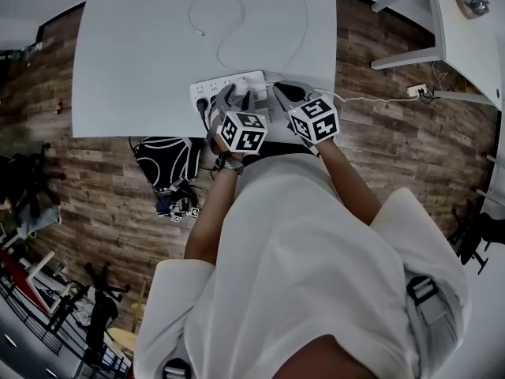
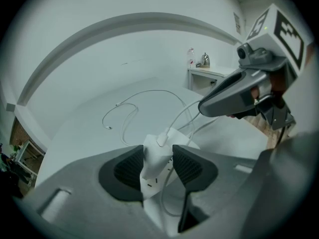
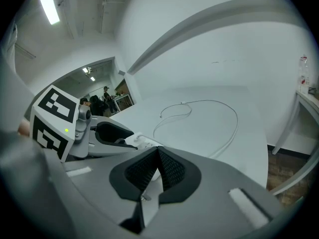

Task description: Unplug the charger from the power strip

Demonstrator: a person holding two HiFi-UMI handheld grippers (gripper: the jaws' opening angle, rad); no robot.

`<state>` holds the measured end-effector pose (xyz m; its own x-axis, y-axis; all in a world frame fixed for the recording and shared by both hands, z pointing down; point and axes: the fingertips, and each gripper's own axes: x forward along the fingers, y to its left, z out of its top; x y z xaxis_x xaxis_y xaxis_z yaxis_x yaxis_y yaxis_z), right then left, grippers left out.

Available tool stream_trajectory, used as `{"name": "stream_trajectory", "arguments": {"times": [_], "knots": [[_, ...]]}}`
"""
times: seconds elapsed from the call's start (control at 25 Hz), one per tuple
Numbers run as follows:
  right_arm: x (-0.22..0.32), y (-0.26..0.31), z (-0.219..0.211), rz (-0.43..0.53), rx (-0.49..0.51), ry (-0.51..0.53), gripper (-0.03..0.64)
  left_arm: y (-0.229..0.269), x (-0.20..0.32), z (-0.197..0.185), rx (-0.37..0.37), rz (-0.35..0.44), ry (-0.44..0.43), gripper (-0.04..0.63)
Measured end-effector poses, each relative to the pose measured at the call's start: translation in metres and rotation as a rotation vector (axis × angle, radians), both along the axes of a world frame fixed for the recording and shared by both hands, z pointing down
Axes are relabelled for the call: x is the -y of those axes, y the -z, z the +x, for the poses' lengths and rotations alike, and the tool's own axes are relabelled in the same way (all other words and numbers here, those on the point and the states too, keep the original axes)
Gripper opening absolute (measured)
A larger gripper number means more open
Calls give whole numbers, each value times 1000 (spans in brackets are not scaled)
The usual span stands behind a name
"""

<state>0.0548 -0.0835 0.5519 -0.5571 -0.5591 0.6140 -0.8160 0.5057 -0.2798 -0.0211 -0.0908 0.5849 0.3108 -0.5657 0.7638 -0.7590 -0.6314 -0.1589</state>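
Observation:
A white power strip [image 1: 213, 89] lies at the near edge of the white table [image 1: 142, 54]. A white charger [image 2: 155, 158] stands plugged into the strip [image 2: 152, 185], and a white cable [image 2: 129, 108] runs from its top and loops over the table. My left gripper [image 2: 158, 156] is open, with one pad on each side of the charger, close to its sides. My right gripper [image 3: 158, 152] is shut with nothing between its pads, just right of the charger over the strip's right end. In the head view the left gripper [image 1: 237, 99] and the right gripper [image 1: 284, 93] sit side by side.
Black plugs [image 1: 203, 103] sit in the strip's left end, their cords dropping off the table edge. A black bag [image 1: 166, 160] lies on the wooden floor below. A second white table [image 1: 465, 30] stands at the right, with a small outlet block [image 1: 416, 91] on the floor.

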Motion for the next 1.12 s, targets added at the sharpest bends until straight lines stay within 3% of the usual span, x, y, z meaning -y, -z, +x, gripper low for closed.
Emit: {"name": "stream_trajectory", "arguments": {"times": [0.4, 0.8, 1.12], "knots": [[-10, 13, 11, 19, 4, -57, 2, 0, -10, 6, -31, 2, -38, 183], [-19, 43, 16, 96, 12, -127, 2, 27, -21, -7, -192, 7, 22, 176], [-22, 96, 17, 220, 16, -179, 2, 87, -7, -35, -293, 128, 91, 53]]}}
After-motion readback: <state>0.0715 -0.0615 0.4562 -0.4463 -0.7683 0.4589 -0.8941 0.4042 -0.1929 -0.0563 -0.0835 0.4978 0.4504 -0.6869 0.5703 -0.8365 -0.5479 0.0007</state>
